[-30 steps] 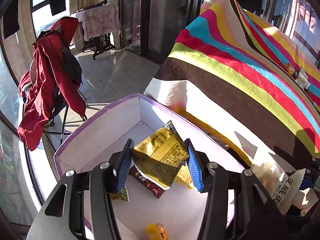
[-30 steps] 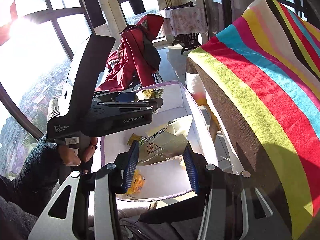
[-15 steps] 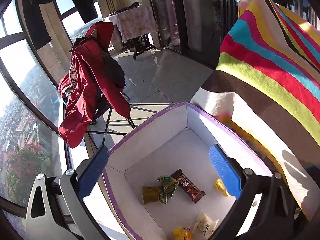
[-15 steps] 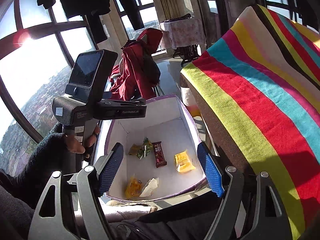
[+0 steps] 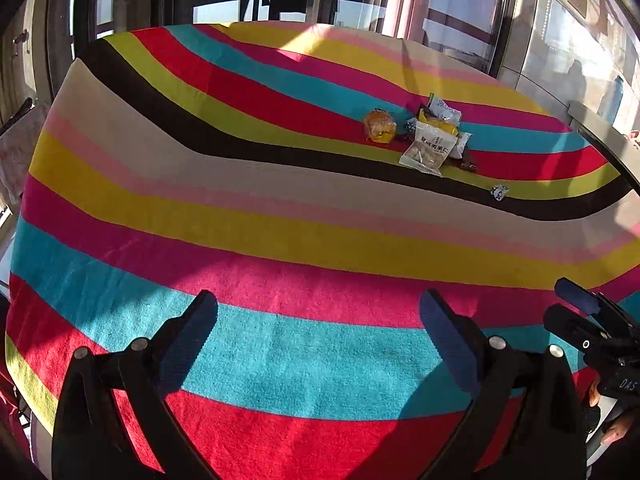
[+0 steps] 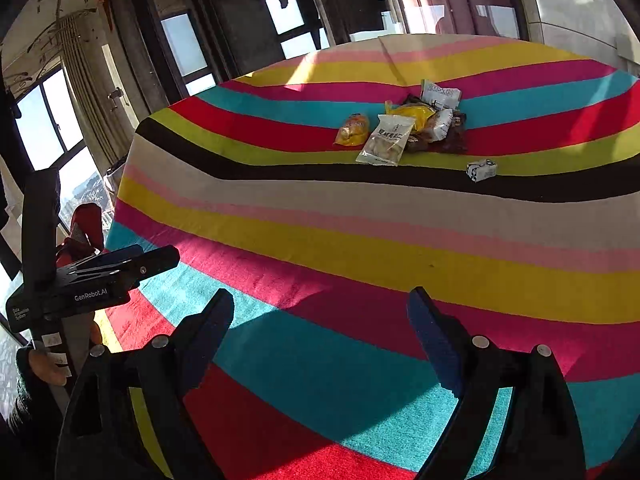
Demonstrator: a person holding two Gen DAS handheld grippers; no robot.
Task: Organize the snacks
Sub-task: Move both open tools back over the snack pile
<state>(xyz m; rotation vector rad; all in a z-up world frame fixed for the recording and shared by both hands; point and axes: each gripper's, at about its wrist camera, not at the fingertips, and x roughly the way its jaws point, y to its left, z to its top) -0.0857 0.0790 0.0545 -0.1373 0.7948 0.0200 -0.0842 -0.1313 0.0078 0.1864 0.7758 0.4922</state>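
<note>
Many snacks (image 5: 430, 136) left in pile on far side of striped cloth (image 5: 280, 240), well apart from both grippers. Left gripper (image 5: 318, 334) wide open, empty. Right gripper (image 6: 320, 330) wide open, empty. Lots left to sort.

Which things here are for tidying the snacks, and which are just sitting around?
For the job: snack pile, orange packet, white nut bag, small wrapped sweet, left claw and right claw, both open and empty.

Just around: striped cloth, red jacket, windows.
</note>
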